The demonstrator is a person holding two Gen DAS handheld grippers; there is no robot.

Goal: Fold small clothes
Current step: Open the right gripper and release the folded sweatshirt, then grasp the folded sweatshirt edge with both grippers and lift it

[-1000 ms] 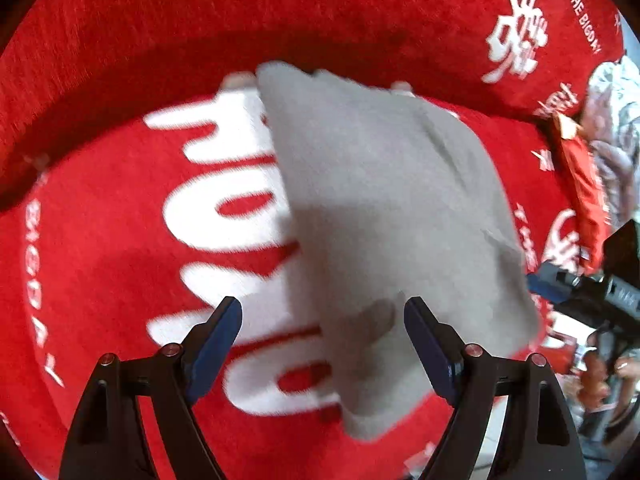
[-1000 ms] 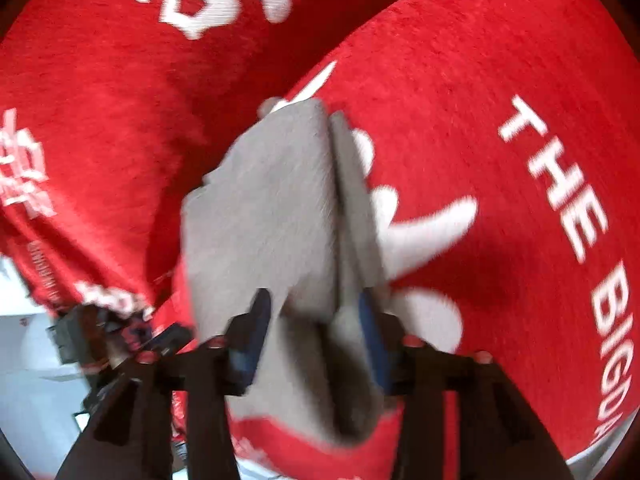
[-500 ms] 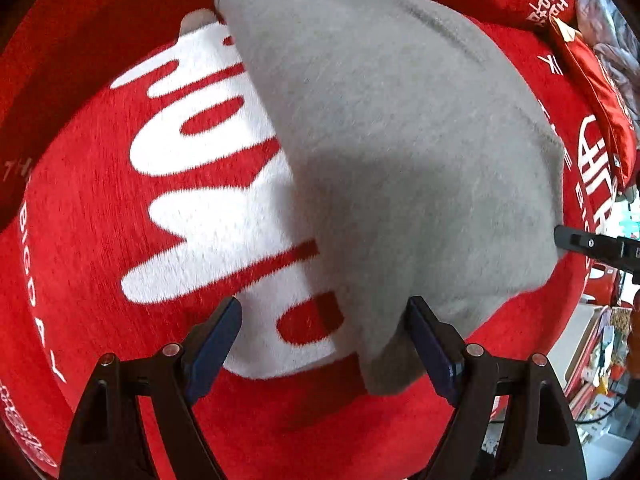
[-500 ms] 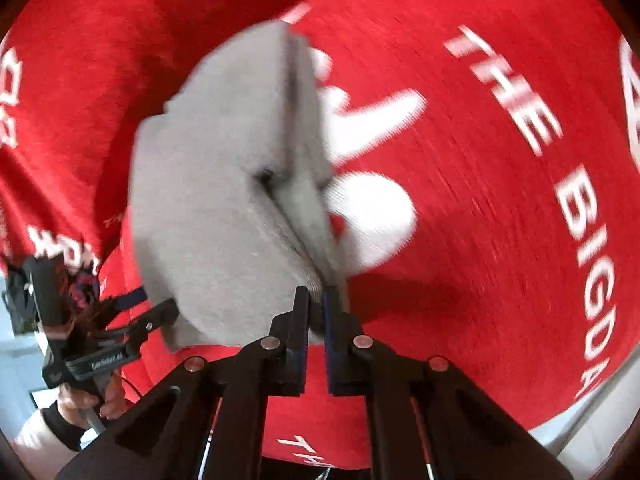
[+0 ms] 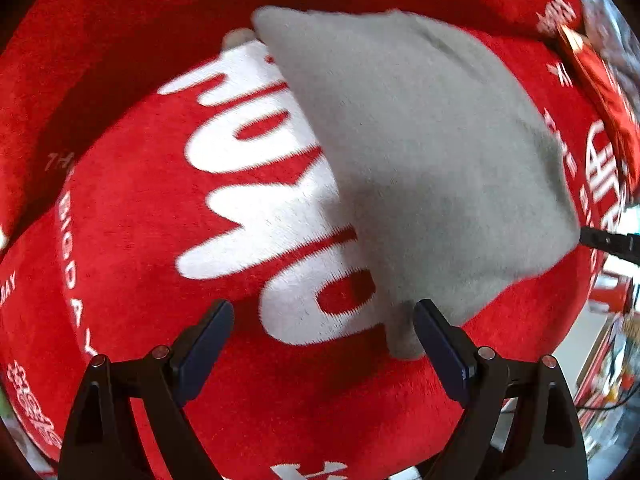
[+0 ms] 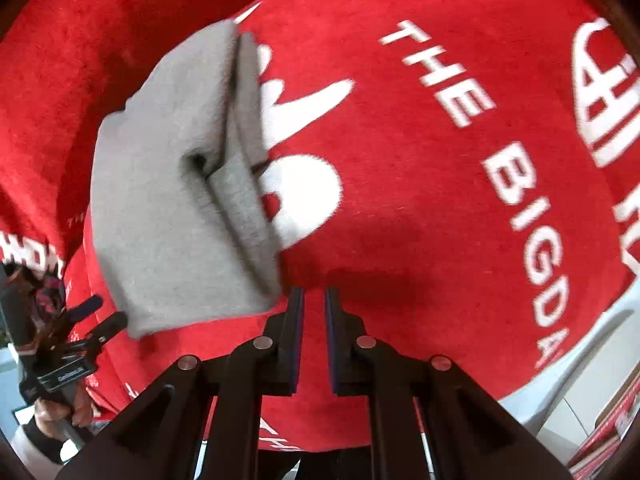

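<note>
A folded grey garment [image 5: 420, 160] lies on a red blanket [image 5: 120, 220] with big white letters. My left gripper [image 5: 324, 308] hovers over the blanket at the garment's near left corner. Its jaws are opening, and nothing is pressed between them. That corner lies just inside the right finger [image 5: 436, 332]. In the right wrist view the grey garment [image 6: 168, 200] shows its stacked layers along its right edge. My right gripper [image 6: 314, 296] sits just right of the garment's near corner, jaws almost together with a thin slit and nothing in it.
A hand [image 6: 56, 412] holds the left gripper's body [image 6: 68, 360] at the lower left of the right wrist view. A red packet [image 5: 600, 80] and something silvery [image 5: 612, 28] lie at the blanket's far right. A pale table edge [image 6: 580, 360] shows past the blanket's edge.
The right jaws closed on the garment's layered edge, and that edge is now out of them, lying to their left. The left gripper has drifted left, so the garment's corner sits by its right finger.
</note>
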